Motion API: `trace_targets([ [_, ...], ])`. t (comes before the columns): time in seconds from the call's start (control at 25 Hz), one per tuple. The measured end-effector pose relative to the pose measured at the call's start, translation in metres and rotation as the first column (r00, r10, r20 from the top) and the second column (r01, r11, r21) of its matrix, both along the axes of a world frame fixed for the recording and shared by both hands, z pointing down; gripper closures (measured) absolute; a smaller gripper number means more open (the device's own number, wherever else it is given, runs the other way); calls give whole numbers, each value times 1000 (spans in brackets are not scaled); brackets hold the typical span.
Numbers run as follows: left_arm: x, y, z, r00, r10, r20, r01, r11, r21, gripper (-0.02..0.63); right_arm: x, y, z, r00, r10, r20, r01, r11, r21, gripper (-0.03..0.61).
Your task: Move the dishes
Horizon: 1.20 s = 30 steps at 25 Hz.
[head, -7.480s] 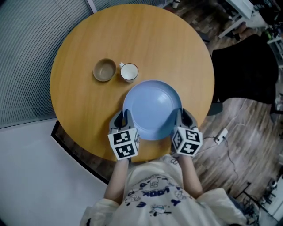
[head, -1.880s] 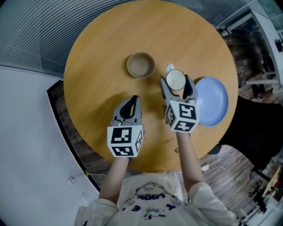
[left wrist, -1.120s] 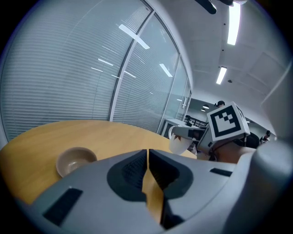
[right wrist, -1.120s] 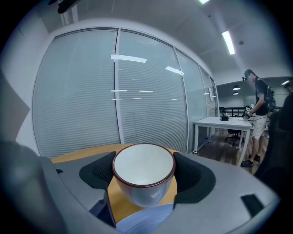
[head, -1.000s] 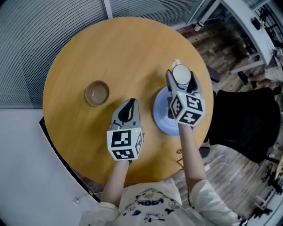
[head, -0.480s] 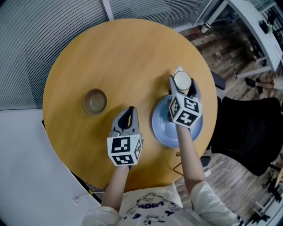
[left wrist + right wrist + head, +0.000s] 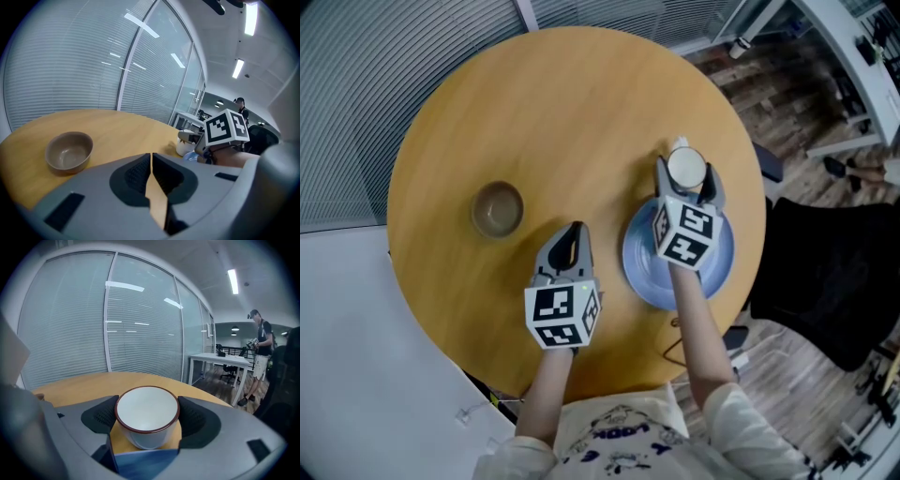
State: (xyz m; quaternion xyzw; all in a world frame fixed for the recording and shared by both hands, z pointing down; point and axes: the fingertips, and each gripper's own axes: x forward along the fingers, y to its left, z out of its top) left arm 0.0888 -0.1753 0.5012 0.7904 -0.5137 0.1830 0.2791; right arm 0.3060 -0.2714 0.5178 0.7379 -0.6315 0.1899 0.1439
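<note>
On the round wooden table (image 7: 562,112) a blue plate (image 7: 719,267) lies at the right side. My right gripper (image 7: 685,171) is shut on a white cup with a dark red rim (image 7: 686,169), held upright at the plate's far edge. In the right gripper view the cup (image 7: 147,416) sits between both pads, with the plate (image 7: 145,465) just below it. A brown bowl (image 7: 497,209) stands alone at the left. My left gripper (image 7: 573,231) rests shut and empty between bowl and plate; its own view shows the bowl (image 7: 69,151) ahead to the left.
A black chair (image 7: 825,272) stands just off the table's right edge. Window blinds (image 7: 356,112) run along the far left. The plate sits near the table's right rim. A person (image 7: 260,352) stands far back by white desks.
Both grippers held the blue plate at first; it now lies at the right. The right gripper has carried the cup from beside the bowl over to the plate's far edge. The left gripper stays shut.
</note>
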Motion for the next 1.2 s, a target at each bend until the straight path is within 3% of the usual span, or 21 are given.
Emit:
trace_targets([
  [0.24, -3, 4, -5, 1000, -1, -16, 1, 1000, 1, 600, 0, 1, 3, 999, 10, -36, -11, 999, -36, 193],
  [0.56, -31, 5, -23, 998, -50, -30, 51, 998, 30, 598, -11, 18, -42, 996, 39, -76, -35, 998, 59, 193],
  [0.8, -70, 1, -54, 993, -106, -53, 111, 990, 92, 599, -61, 30, -80, 999, -11, -48, 16, 994, 106, 195],
  [1.0, -111, 5, -73, 987, -148, -65, 155, 979, 134, 598, -131, 36, -89, 988, -151, -6, 151, 981, 126, 196],
  [1.04, -120, 6, -75, 986, -156, -67, 164, 977, 139, 598, -145, 38, -91, 986, -169, 3, 167, 978, 128, 215],
  [1.12, -137, 10, -79, 983, -172, -67, 180, 973, 142, 598, -175, 44, -96, 979, -203, 12, 200, 971, 131, 371],
  [1.2, -154, 15, -83, 980, -186, -65, 193, 971, 143, 598, -205, 48, -100, 967, -255, 26, 250, 960, 129, 385],
])
